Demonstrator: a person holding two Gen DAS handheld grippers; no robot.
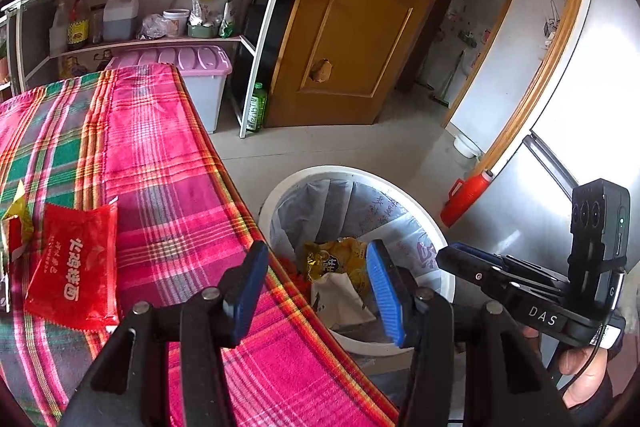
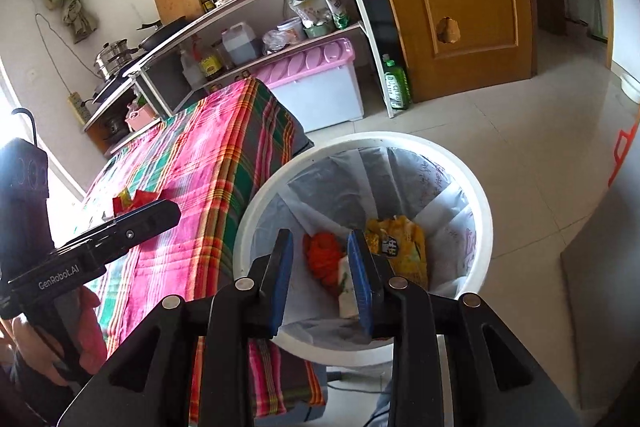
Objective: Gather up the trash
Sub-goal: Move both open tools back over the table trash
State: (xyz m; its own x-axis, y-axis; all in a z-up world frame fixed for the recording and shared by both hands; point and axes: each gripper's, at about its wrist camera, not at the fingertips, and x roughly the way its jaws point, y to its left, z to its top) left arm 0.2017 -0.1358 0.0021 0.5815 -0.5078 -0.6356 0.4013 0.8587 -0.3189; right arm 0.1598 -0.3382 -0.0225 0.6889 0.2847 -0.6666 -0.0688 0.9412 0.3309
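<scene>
Both my left gripper [image 1: 316,287] and right gripper [image 2: 320,281] gape empty above the white lined trash bin [image 2: 482,187]; the red foil sachet [image 1: 74,267] lies left on the plaid tablecloth [image 1: 160,155].

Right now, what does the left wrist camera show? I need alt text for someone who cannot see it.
The open, empty left gripper hangs over the table edge and a white trash bin holding a yellow snack bag. A red sachet lies on the plaid cloth; the right gripper is alongside.
</scene>
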